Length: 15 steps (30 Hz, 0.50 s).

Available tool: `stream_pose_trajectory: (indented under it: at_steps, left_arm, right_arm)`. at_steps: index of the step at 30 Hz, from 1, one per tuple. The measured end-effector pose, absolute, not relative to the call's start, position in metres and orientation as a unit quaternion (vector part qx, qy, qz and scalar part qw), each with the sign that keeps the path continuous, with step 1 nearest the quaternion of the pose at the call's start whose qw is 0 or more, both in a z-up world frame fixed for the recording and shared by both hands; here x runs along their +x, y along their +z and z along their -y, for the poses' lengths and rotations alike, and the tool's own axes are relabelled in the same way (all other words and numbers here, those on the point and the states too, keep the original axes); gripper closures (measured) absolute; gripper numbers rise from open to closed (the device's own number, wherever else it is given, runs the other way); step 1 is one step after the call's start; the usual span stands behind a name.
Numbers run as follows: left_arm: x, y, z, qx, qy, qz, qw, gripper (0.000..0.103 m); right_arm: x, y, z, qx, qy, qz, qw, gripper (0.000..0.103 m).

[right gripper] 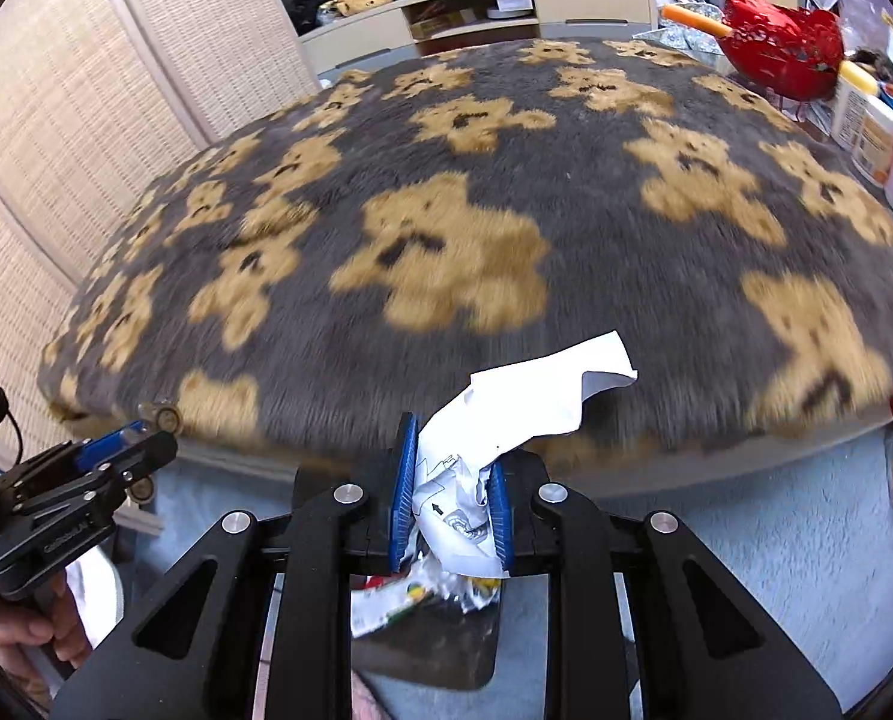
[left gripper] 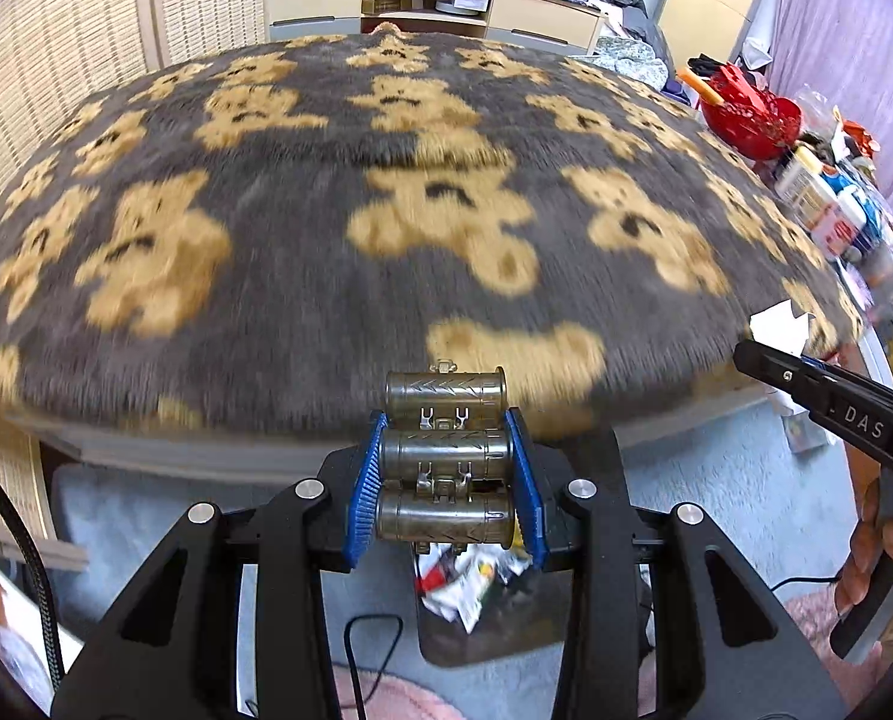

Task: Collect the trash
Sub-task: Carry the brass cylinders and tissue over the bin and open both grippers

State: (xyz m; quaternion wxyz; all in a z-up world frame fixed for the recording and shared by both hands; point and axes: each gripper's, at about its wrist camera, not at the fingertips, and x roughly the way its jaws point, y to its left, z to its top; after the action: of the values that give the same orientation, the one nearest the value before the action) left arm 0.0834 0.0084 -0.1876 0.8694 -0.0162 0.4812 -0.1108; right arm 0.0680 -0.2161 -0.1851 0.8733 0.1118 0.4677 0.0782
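My left gripper (left gripper: 446, 468) is shut on a strip of three brass-coloured metal cylinders (left gripper: 445, 450), held crosswise between its blue pads. My right gripper (right gripper: 451, 495) is shut on a crumpled white printed paper (right gripper: 506, 420) that sticks up and to the right. Both grippers hang over the near edge of a bed covered by a grey teddy-bear blanket (left gripper: 326, 210). Below each sits a dark bin (left gripper: 482, 630) with wrappers inside; the same bin (right gripper: 422, 642) shows in the right wrist view. The right gripper (left gripper: 770, 354) shows at the left view's right edge, and the left gripper (right gripper: 158, 426) at the right view's left edge.
A red basket (right gripper: 782, 48) and several bottles (right gripper: 878, 138) crowd the bed's far right side. A low cabinet (left gripper: 422, 6) stands behind the bed, woven screens (left gripper: 44, 60) to the left. Pale blue carpet (right gripper: 746, 540) and a black cable (left gripper: 374, 648) lie below. Hands (left gripper: 866, 546) hold the handles.
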Motion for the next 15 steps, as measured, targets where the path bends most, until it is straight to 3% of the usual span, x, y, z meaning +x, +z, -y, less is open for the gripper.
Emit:
stream_pose_trajectory:
  at_steps: [15]
  left_arm:
    - [0.013,-0.249,0.008,-0.019,-0.12,-0.515,0.849,0.066]
  right_arm:
    - [0.01,-0.247,0.199,0.147,0.111,-0.499,0.847,0.08]
